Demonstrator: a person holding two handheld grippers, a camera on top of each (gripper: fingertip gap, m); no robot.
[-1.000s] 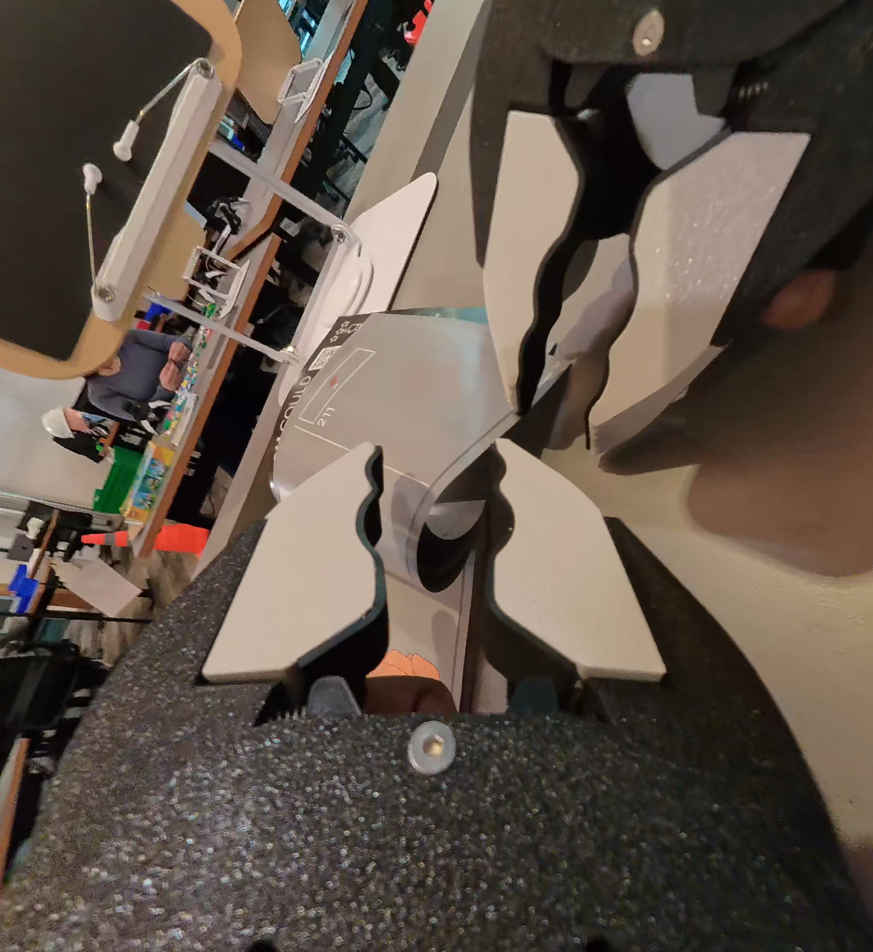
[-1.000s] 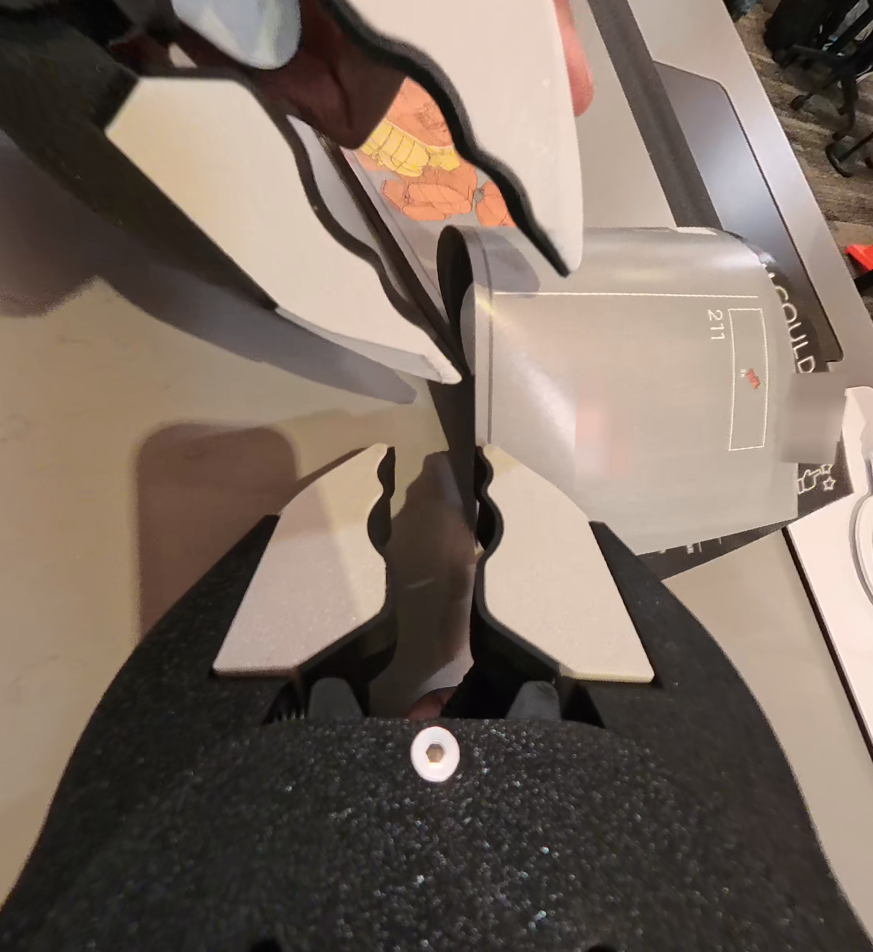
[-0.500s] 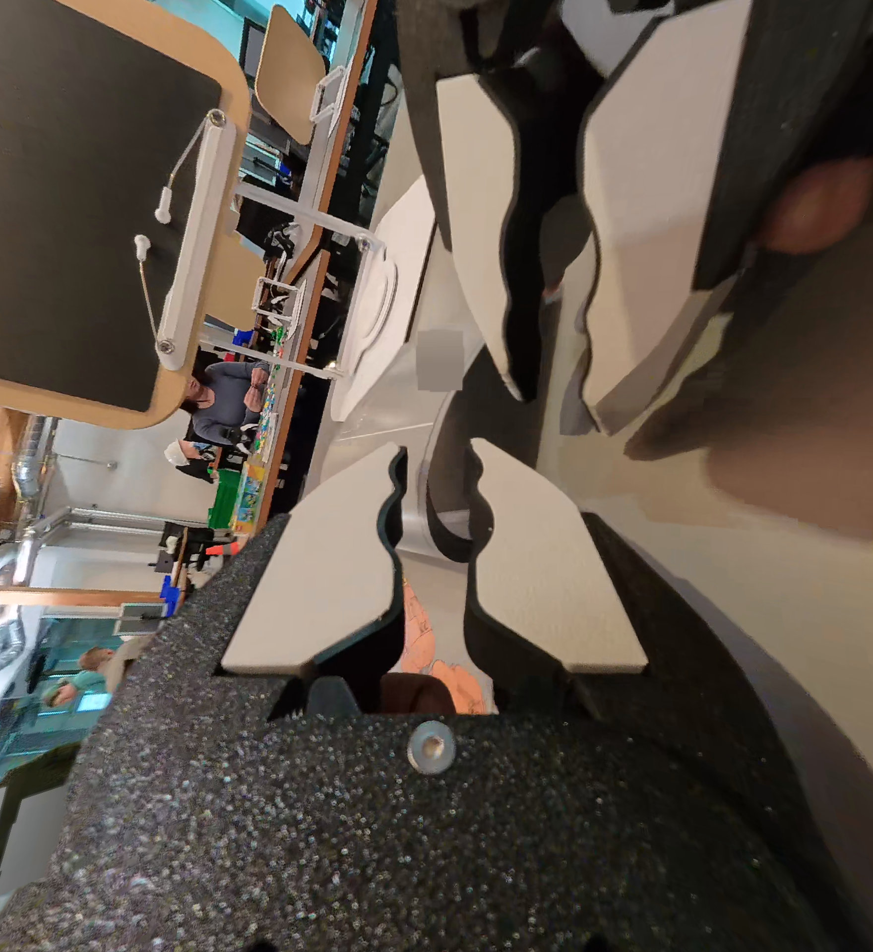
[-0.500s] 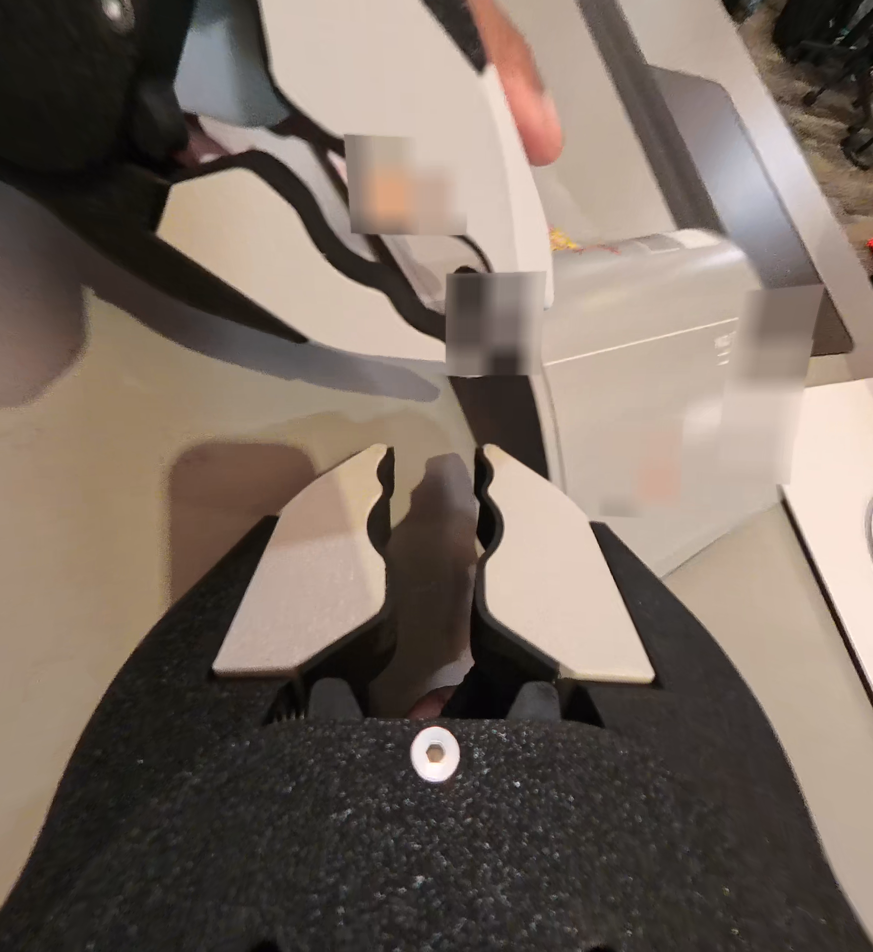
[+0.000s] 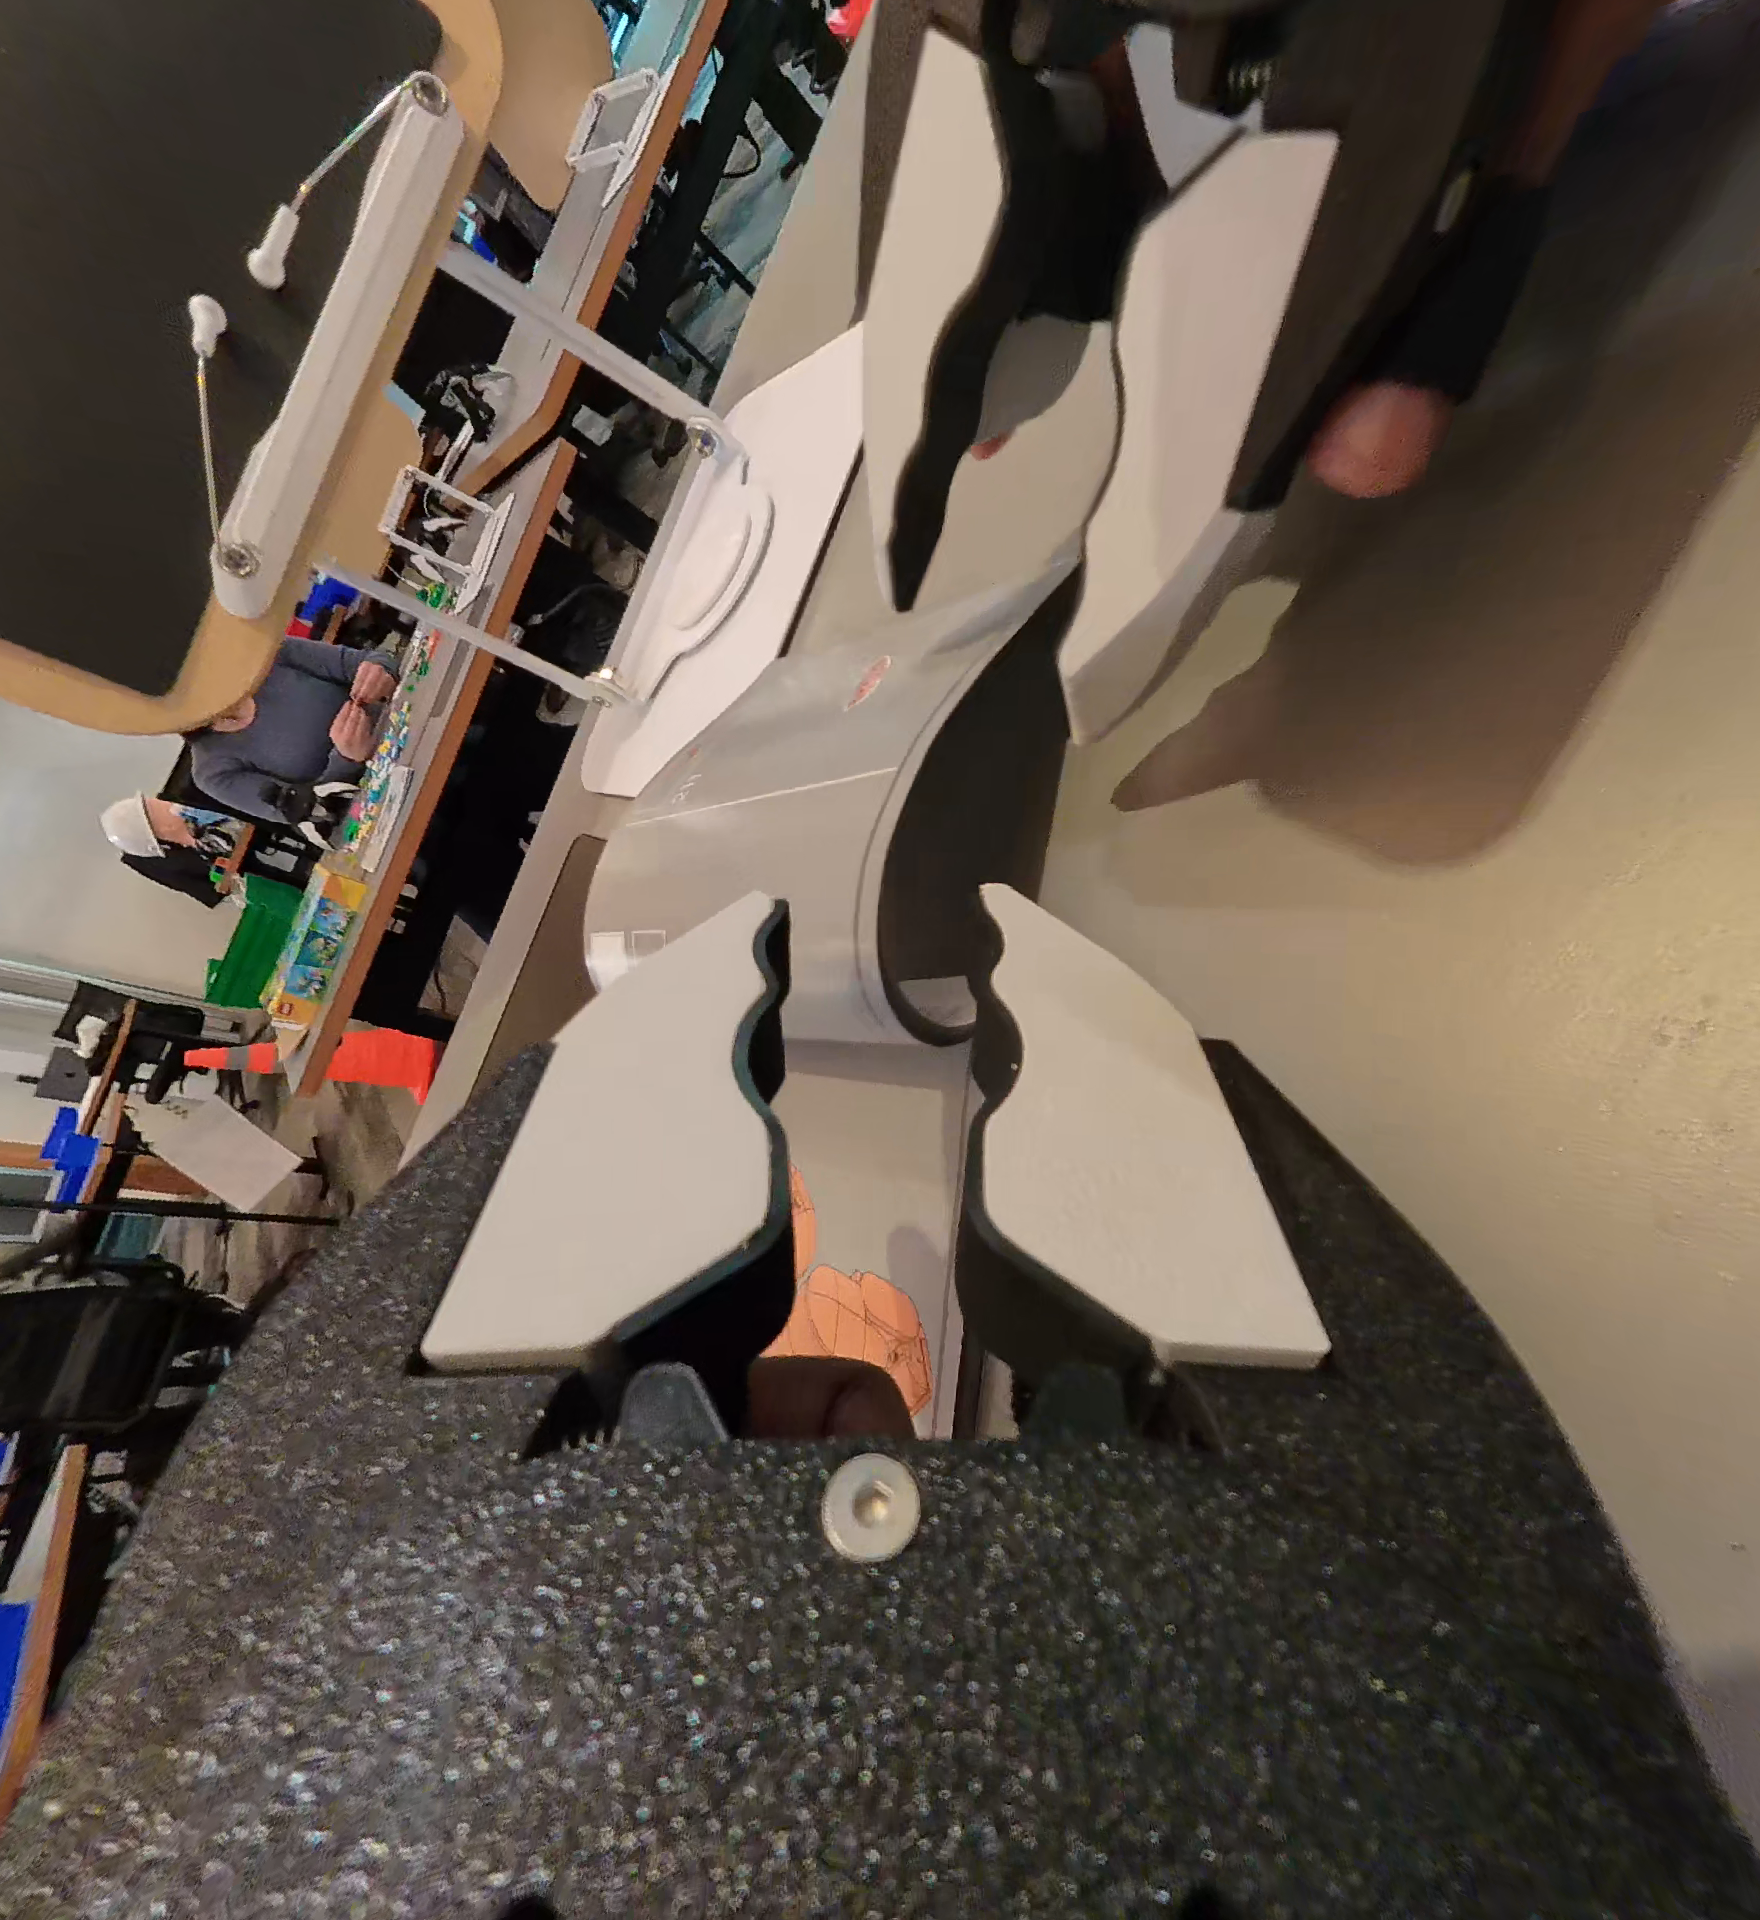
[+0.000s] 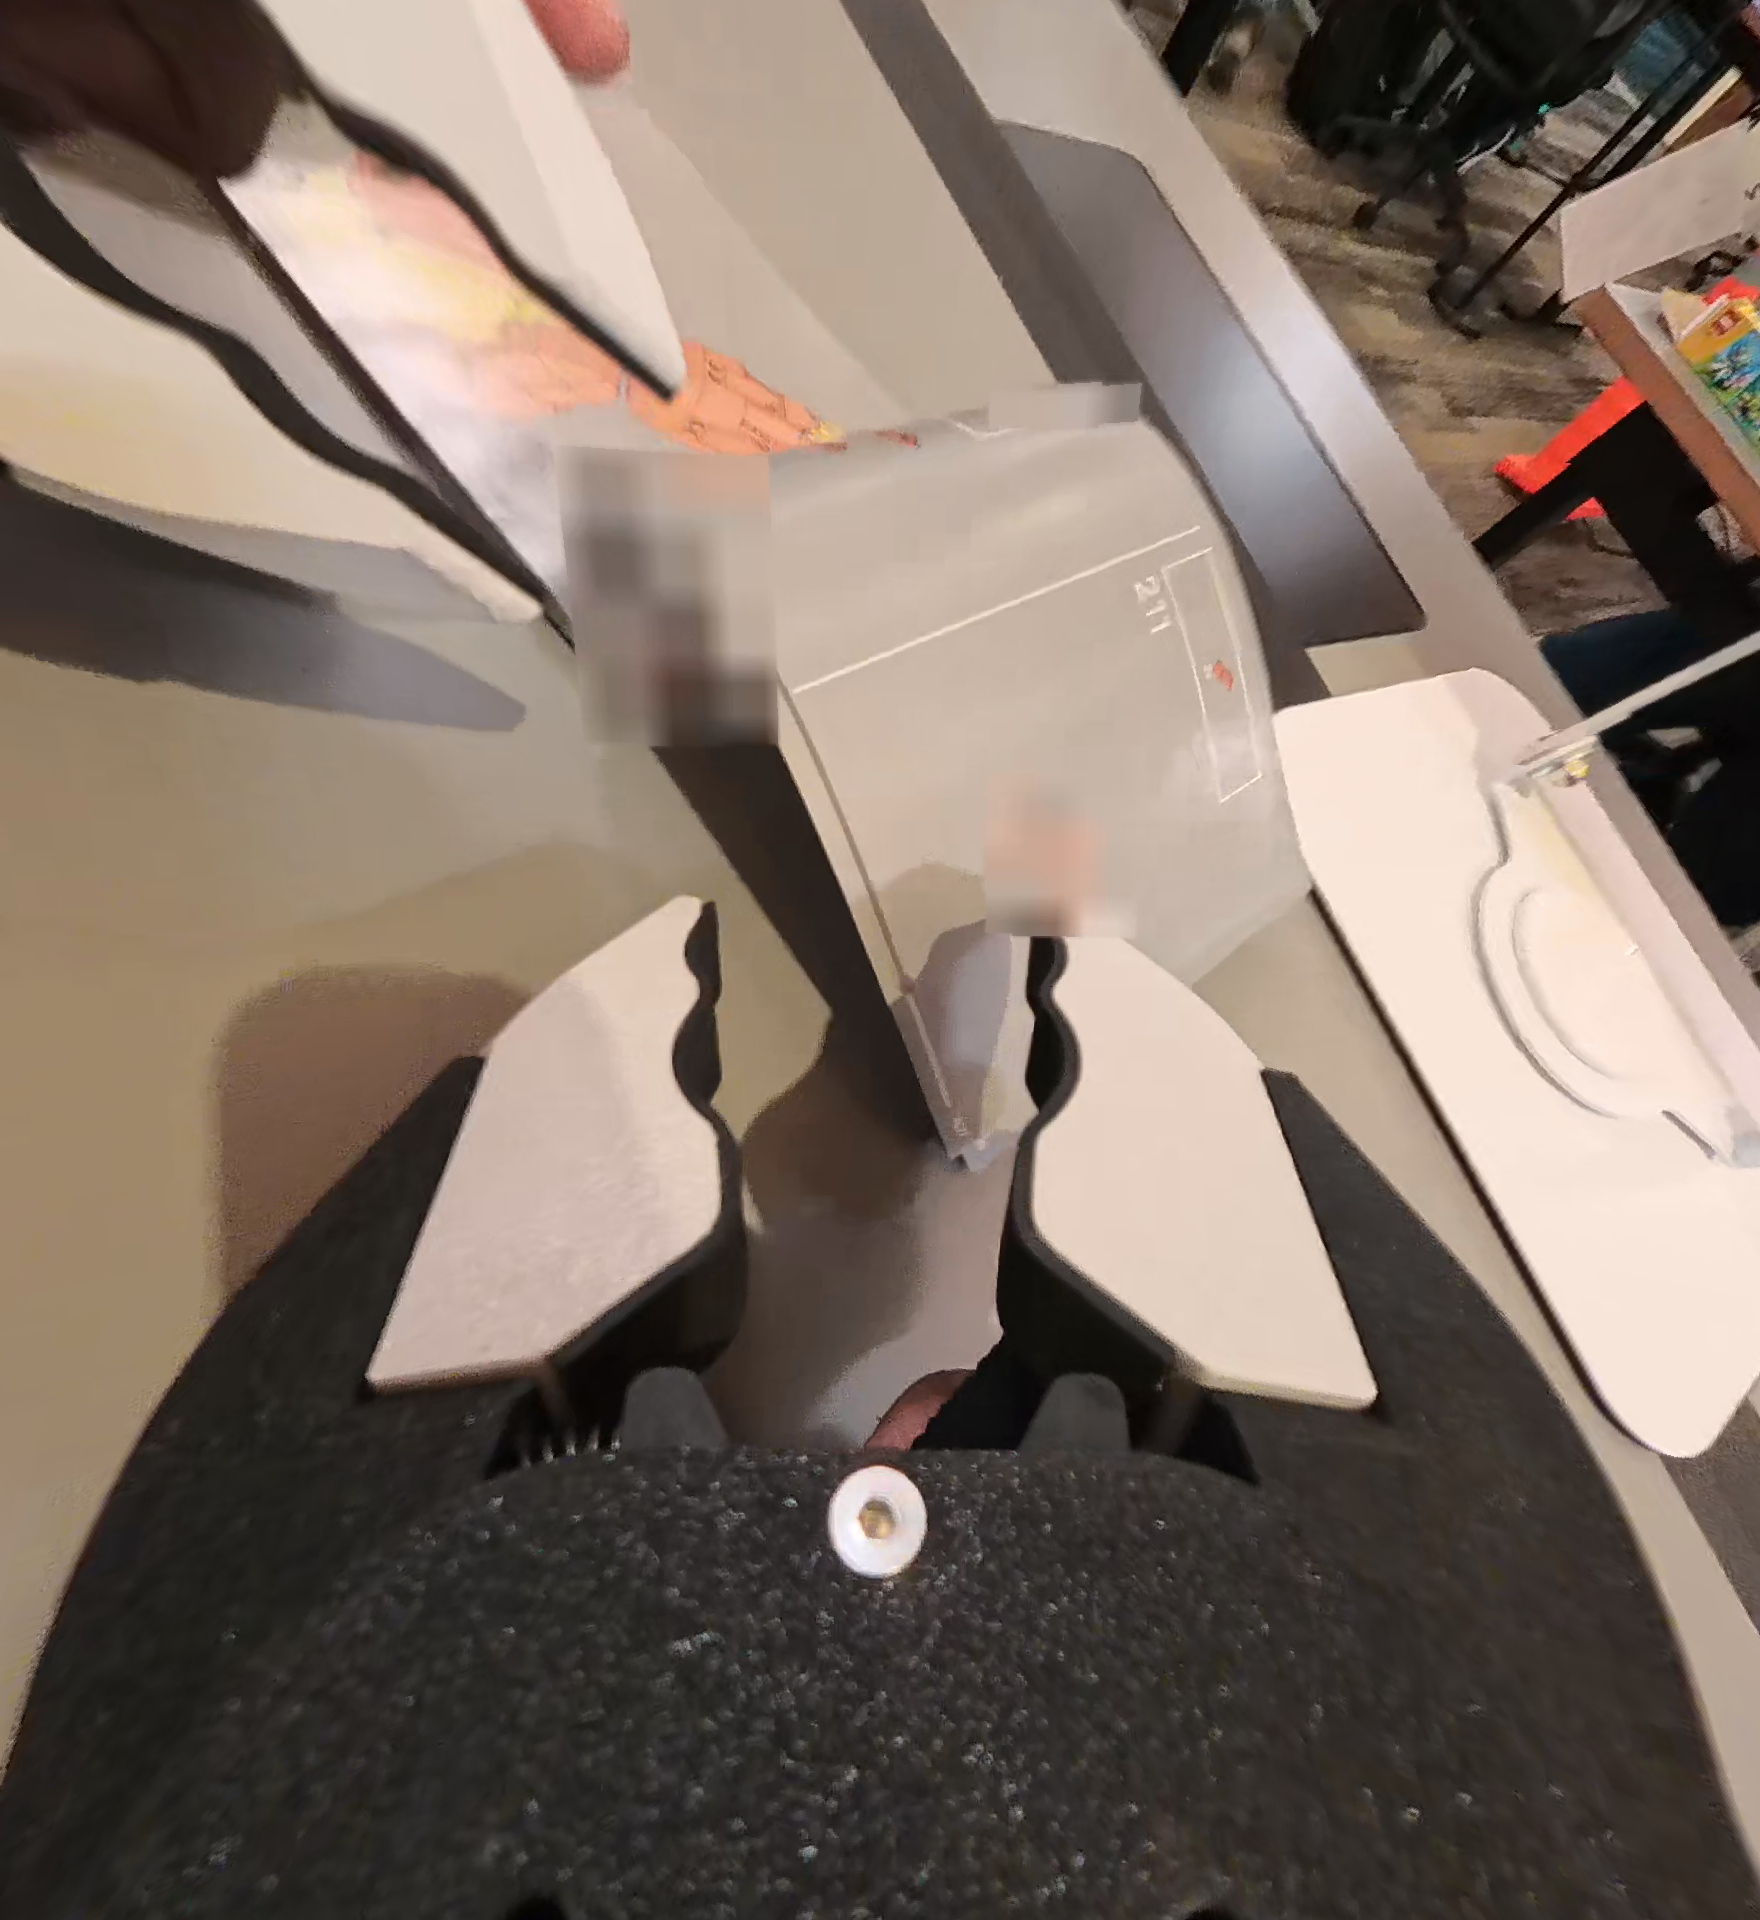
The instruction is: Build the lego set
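Observation:
A grey instruction booklet (image 6: pixel 1011 707) lies on the beige table (image 6: pixel 128 883) with one page curled up; orange drawings show on an inner page. It also shows in the left wrist view (image 5: pixel 772 769). My left gripper (image 5: pixel 881 904) is open and straddles the curled page's edge without pinching it. My right gripper (image 6: pixel 876 935) is open, and the booklet's near corner sits between its fingers, close to the right finger. Each gripper shows in the other's view, facing it closely: the right (image 5: pixel 1001 644), the left (image 6: pixel 595 499).
A white base plate with a clear stand (image 6: pixel 1582 987) lies just right of the booklet and shows in the left wrist view (image 5: pixel 730 540). Beyond the table edge are chairs, another table with a coloured box (image 6: pixel 1749 374), and seated people (image 5: pixel 284 727).
My right gripper has opened wider and drawn back towards the booklet's near corner. My left gripper has opened a little. The curled page has swung and the booklet has shifted.

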